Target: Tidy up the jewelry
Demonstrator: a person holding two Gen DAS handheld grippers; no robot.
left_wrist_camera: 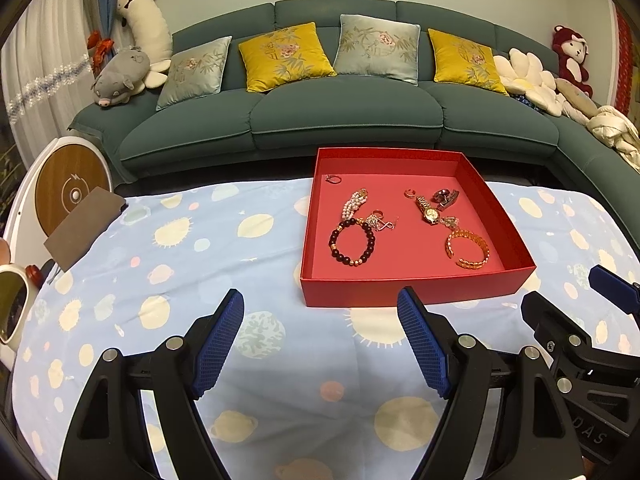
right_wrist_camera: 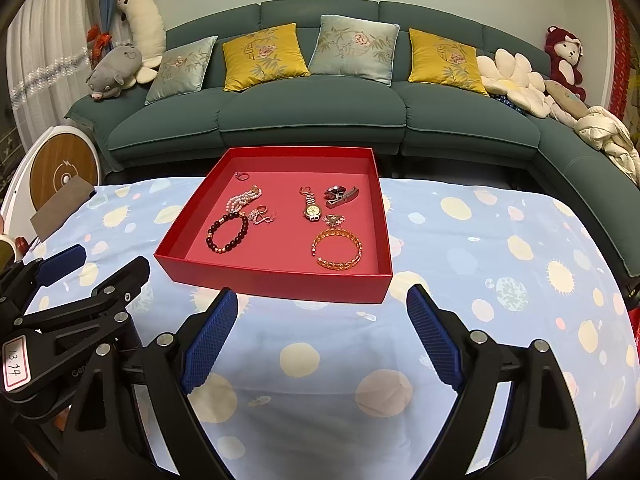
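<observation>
A shallow red box [left_wrist_camera: 416,292] [right_wrist_camera: 280,280] stands on the blue planet-print tablecloth. Inside it lie a dark bead bracelet [left_wrist_camera: 333,240] [right_wrist_camera: 244,228], a pearl bracelet [left_wrist_camera: 354,204] [right_wrist_camera: 242,199], a gold watch [left_wrist_camera: 427,209] [right_wrist_camera: 311,208], a gold bangle [left_wrist_camera: 470,235] [right_wrist_camera: 336,233], a small ring [left_wrist_camera: 333,179] [right_wrist_camera: 242,176], a dark clip [left_wrist_camera: 446,197] [right_wrist_camera: 340,194] and a few smaller pieces. My left gripper [left_wrist_camera: 320,296] [right_wrist_camera: 108,258] hovers open before the box's near left corner. My right gripper [right_wrist_camera: 323,292] [left_wrist_camera: 568,288] hovers open before its front wall. Both are empty.
Behind the table runs a teal sofa [left_wrist_camera: 344,120] with cushions and plush toys. A brown card [left_wrist_camera: 84,232] lies at the table's left edge, beside a round white device with a wooden disc [left_wrist_camera: 72,192]. Bare cloth [right_wrist_camera: 500,260] extends right of the box.
</observation>
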